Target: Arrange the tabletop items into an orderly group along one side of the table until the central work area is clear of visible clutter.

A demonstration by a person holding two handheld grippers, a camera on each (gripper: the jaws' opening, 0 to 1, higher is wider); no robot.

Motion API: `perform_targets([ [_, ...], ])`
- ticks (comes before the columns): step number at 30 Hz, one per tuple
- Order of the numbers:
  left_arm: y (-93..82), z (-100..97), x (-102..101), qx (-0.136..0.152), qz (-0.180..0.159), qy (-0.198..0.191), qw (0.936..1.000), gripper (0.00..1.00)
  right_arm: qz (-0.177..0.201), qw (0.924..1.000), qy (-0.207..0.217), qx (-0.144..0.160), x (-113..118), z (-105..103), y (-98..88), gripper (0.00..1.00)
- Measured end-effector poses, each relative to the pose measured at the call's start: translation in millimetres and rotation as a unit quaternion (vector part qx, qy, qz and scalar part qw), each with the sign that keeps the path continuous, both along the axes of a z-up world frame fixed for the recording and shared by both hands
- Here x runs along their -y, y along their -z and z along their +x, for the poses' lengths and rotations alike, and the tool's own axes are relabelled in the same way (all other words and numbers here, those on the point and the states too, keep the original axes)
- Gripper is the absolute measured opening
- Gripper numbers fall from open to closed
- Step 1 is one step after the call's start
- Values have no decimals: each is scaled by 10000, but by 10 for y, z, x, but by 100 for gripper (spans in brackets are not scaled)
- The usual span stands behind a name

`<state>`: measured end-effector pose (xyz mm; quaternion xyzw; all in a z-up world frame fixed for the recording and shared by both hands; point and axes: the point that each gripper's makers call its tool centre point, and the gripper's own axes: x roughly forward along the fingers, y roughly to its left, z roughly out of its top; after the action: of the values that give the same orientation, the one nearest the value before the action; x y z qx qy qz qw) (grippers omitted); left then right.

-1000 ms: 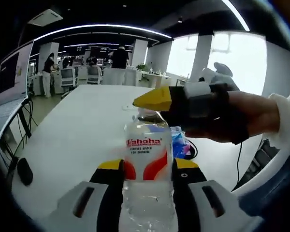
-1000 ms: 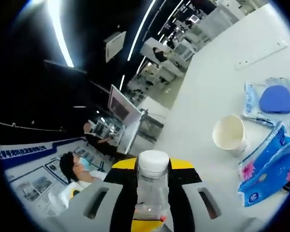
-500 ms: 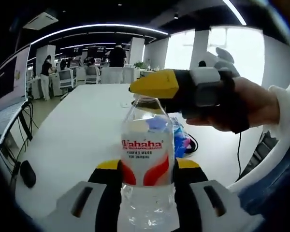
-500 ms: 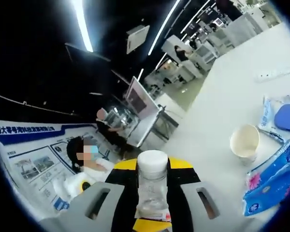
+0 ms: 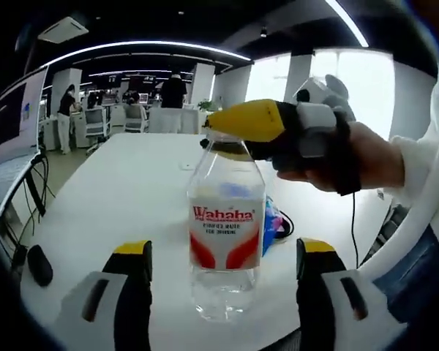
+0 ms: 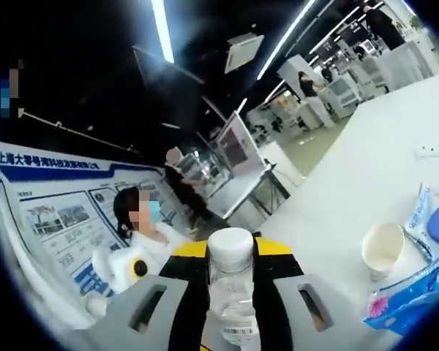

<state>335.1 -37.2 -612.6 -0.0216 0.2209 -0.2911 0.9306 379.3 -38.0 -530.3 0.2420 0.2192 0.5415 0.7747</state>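
White tabletop (image 5: 124, 190) in an open office carries the scene. Since the earlier frames the left gripper (image 5: 223, 256) has let go: its yellow-tipped jaws, which pinched the Wahaha water bottle (image 5: 227, 241) at the label, now stand wide apart, clear of the bottle on both sides. The bottle hangs upright between them, held only by the right gripper (image 5: 238, 130), which comes in from the right of the left gripper view and clamps the neck just under the cap, a hand (image 5: 366, 157) behind it. In the right gripper view the jaws are closed on that neck, the white cap (image 6: 230, 246) sitting just above the fingertips as it did before. Beyond the bottle, behind its right shoulder, lies a blue tissue pack (image 5: 272, 219) with a dark cable (image 5: 285, 227) beside it; far off to the left of the open jaws a black mouse (image 5: 39, 264) rests near the table edge. In the right gripper view a paper cup (image 6: 383, 251) stands well right of the fingers, the tissue pack just beyond it.
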Motion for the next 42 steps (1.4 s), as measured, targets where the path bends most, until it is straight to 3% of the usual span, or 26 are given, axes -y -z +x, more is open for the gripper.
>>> perform_targets([
  [6,-8,-91,-227,-48,-31,-88,9999,97,-91,9997,-155,165,0,62,-42,19],
  [9,11,-171,-324,-132,-276,-126,9995,100,-182,9993,-220,260,0,95,-41,19],
  [16,21,-301,-446,24,-91,-131,9999,100,-371,9979,-284,457,-9,227,-52,20],
  [20,275,-458,-459,-378,119,-44,9992,93,-366,9978,-287,463,-13,337,-88,20],
  [22,306,-514,-440,-312,162,-19,9994,92,-372,9975,-312,513,-18,391,-121,20],
  [24,301,-524,-423,-296,176,-6,9994,92,-403,9972,-319,540,-25,430,-144,20],
  [26,238,-462,-402,-93,169,-47,9998,89,-436,9972,-311,531,-29,502,-149,20],
  [28,205,-382,-396,70,-103,-237,9996,87,-418,9975,-274,494,-32,568,-148,20],
  [30,259,-390,-416,-63,-15,-215,9997,84,-448,9974,-265,508,-39,621,-148,20],
  [34,180,-360,-482,164,-134,-369,9991,82,-511,9971,-225,513,-39,733,-131,21],
  [40,146,-371,-478,104,-327,-399,9986,66,-590,9970,-191,459,-28,905,-50,21],
  [42,145,-369,-478,107,-339,-405,9985,66,-591,9970,-195,466,-31,954,-38,21],
])
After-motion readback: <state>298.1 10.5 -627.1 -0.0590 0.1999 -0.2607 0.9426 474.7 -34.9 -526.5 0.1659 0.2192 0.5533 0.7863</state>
